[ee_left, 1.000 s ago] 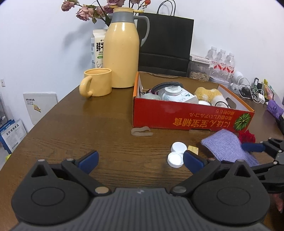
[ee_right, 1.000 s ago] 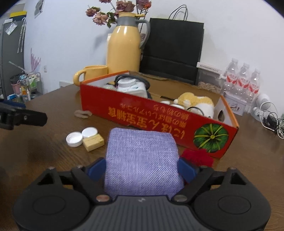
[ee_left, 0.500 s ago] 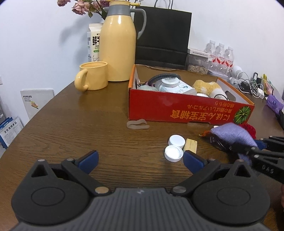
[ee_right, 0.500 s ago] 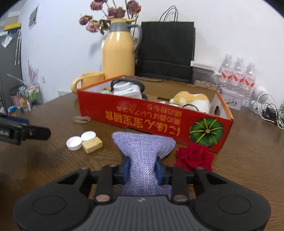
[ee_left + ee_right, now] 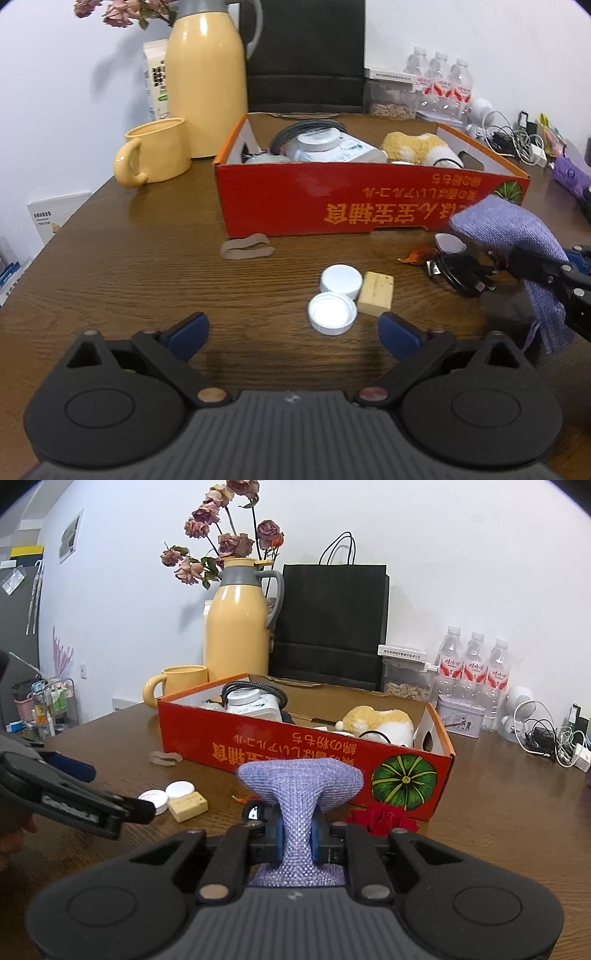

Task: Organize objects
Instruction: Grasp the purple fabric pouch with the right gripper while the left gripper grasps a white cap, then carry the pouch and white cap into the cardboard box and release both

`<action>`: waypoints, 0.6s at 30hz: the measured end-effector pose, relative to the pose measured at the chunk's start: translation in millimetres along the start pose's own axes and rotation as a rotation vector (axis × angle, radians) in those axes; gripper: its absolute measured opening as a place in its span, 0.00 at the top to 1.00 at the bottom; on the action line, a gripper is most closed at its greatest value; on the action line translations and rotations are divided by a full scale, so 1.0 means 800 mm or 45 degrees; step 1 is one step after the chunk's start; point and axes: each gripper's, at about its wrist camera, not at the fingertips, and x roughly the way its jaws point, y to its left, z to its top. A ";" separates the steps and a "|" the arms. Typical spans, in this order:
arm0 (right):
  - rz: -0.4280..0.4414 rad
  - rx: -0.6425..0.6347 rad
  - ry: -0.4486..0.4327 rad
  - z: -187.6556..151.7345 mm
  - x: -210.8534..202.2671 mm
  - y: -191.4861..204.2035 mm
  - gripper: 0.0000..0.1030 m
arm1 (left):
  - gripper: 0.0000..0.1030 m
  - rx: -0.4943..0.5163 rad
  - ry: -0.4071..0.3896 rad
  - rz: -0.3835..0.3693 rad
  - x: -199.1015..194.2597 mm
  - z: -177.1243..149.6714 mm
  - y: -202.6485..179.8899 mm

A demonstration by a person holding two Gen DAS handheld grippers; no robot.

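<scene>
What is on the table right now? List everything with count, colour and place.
pouch: 1, lilac, pinched in the right gripper, before the box
box: 1, red, mid-table, part filled
caps: 2, white, touching, before the box
block: 1, tan, right of the caps
band: 1, beige, at the box's front left
rose: 1, red, by the box's right corner
cable: 1, black, under the pouch
mug: 1, yellow, left of the box
flask: 1, yellow, behind the mug
bag: 1, black, at the wall
bottles: 3, clear, back right
left hand-held gripper: open, near the caps
right hand-held gripper: has just been closing, shut on the pouch
</scene>
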 end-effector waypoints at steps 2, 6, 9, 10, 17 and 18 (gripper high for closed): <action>0.000 -0.003 -0.003 0.000 0.000 0.000 0.88 | 0.17 0.009 0.009 -0.001 0.004 0.000 -0.003; 0.000 -0.004 -0.007 -0.001 -0.001 0.000 0.88 | 0.49 0.008 -0.013 -0.044 0.009 0.002 -0.005; -0.001 -0.004 -0.010 -0.001 -0.002 0.001 0.88 | 0.71 0.016 -0.033 -0.095 0.007 0.002 -0.007; -0.001 -0.004 -0.010 -0.001 -0.002 0.001 0.88 | 0.71 0.021 -0.037 -0.098 0.006 0.002 -0.008; -0.003 -0.006 -0.016 -0.001 -0.003 0.000 0.88 | 0.71 0.002 -0.075 -0.097 -0.002 0.000 -0.009; -0.004 -0.007 -0.019 -0.001 -0.004 0.000 0.88 | 0.72 -0.003 -0.083 -0.095 -0.004 0.001 -0.008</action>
